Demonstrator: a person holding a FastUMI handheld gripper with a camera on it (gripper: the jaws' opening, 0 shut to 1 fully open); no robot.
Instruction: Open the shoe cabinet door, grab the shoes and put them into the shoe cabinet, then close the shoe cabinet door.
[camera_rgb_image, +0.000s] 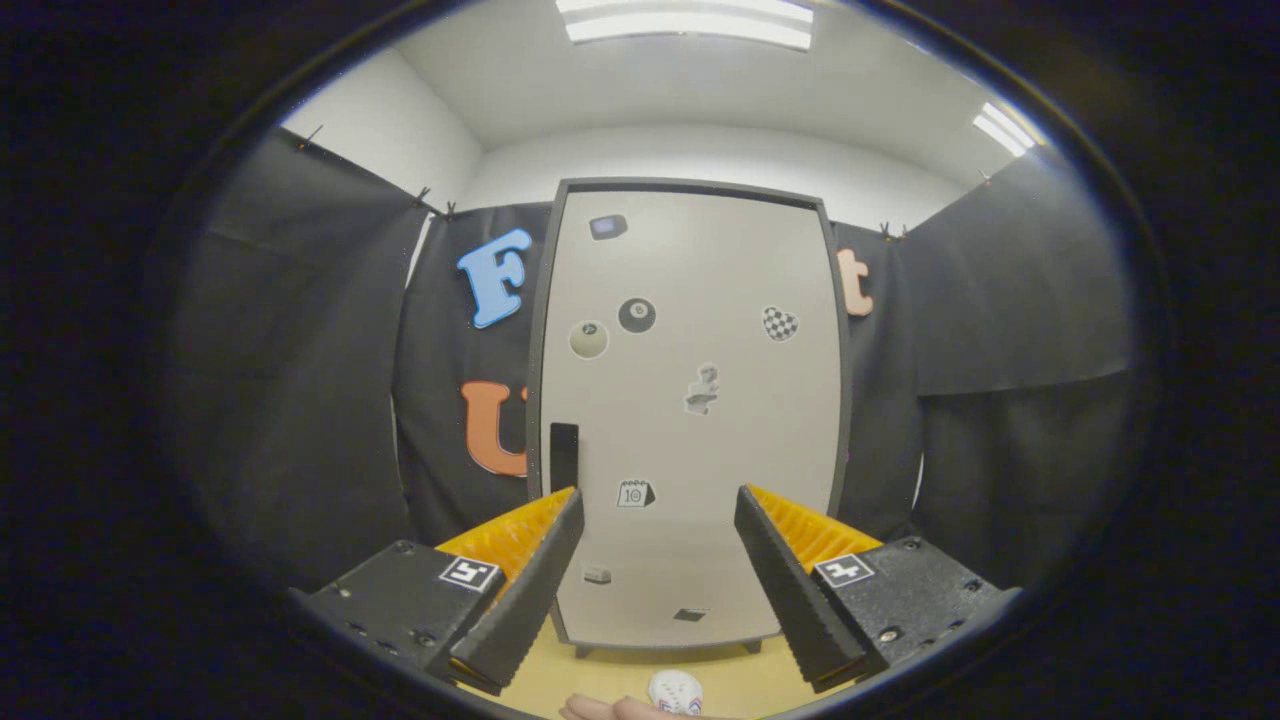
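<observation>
Cabinet (690, 420) dead ahead, upright on floor (620, 680), door (700, 300) shut, dark handle slot (564, 455) at door's left edge. Gripper (660, 530) level, aimed at door, fingers spread wide, holding nothing. White shoe (675, 691) low between fingers, touching hand (610, 710).

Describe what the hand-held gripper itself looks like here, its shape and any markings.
The hand-held gripper has two wedge-shaped fingers with ribbed, toothed inner faces. Each finger is mounted on a blocky black base fastened with small screws, and each base carries a square black-and-white tag. No cables are visible.
</observation>
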